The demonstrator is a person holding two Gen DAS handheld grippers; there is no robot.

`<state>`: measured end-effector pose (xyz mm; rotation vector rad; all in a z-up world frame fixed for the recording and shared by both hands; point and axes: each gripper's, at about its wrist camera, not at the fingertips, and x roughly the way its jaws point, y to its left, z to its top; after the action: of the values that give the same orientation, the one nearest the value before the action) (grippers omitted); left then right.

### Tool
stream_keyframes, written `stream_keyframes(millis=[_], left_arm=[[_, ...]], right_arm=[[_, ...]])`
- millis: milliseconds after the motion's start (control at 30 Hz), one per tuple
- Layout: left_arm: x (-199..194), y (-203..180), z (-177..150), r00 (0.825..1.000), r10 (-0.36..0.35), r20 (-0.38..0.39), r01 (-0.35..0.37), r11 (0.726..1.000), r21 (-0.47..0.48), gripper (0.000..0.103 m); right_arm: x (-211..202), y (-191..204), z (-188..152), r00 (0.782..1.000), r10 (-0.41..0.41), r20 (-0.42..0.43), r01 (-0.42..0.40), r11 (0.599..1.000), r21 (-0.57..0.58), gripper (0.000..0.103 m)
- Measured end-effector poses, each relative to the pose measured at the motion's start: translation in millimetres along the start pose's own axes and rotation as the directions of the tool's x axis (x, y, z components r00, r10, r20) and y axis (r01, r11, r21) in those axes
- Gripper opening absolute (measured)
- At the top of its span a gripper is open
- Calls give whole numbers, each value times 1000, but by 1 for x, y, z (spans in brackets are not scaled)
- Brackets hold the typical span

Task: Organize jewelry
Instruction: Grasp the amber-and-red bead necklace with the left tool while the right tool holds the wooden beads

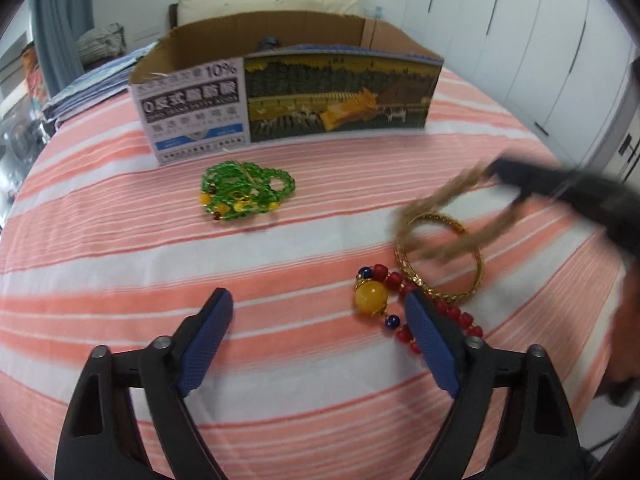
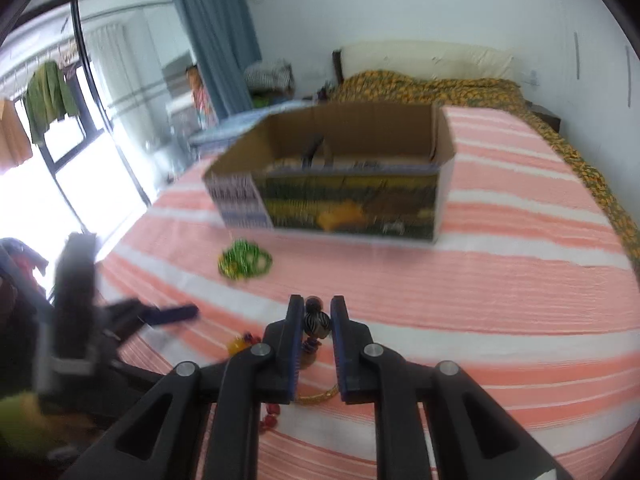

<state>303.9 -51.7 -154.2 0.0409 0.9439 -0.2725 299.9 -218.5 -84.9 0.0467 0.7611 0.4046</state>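
Now the right gripper (image 2: 316,312) pinches a brown bead string (image 2: 317,323) up off the bed, while the left gripper (image 1: 316,312) stands wide open beside the red bead necklace (image 1: 416,304)

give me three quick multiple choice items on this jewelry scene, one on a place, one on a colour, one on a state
1. Where does the green bead necklace lie?
A. inside the box
B. on the striped cloth in front of the open cardboard box
C. in a gripper

2. What colour is the large round bead on the red bead string?
A. yellow
B. white
C. black

3. How is the right gripper?
A. wide open, empty
B. out of view
C. shut on a striped bead strand

Key: B, it rests on cloth before the box; A, amber-yellow; C, pads press the bead.
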Motion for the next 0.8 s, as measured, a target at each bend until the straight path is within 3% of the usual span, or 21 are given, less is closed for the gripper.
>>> stream_keyframes(millis=[133,200,233,267,400,600,800], left_arm=[[4,-11,1,999,28,16,-29,998,61,66],[4,-17,1,1000,9,29,-12,996,85,46],[4,-19,2,999,-3,32,0,996,95,27],[4,-20,2,999,-28,31,25,995,100,16],[-5,-13,5,997,-62,50,59,996,61,16],[-51,9,16,983,-129,134,135,990,-36,16],[-88,27,27,972,-113,206,130,989,-74,16]], right_arm=[[-34,-6,11,998,-22,59,21,1000,10,14],[-47,-11,10,997,-38,67,37,999,16,14],[-52,-12,8,997,-45,66,44,999,23,14],[-55,-13,6,997,-52,63,50,998,31,14],[-52,-22,-3,997,-63,31,61,997,55,14],[-53,-30,-16,998,-60,-3,60,994,91,14],[-57,-23,-10,999,-54,3,54,995,82,14]])
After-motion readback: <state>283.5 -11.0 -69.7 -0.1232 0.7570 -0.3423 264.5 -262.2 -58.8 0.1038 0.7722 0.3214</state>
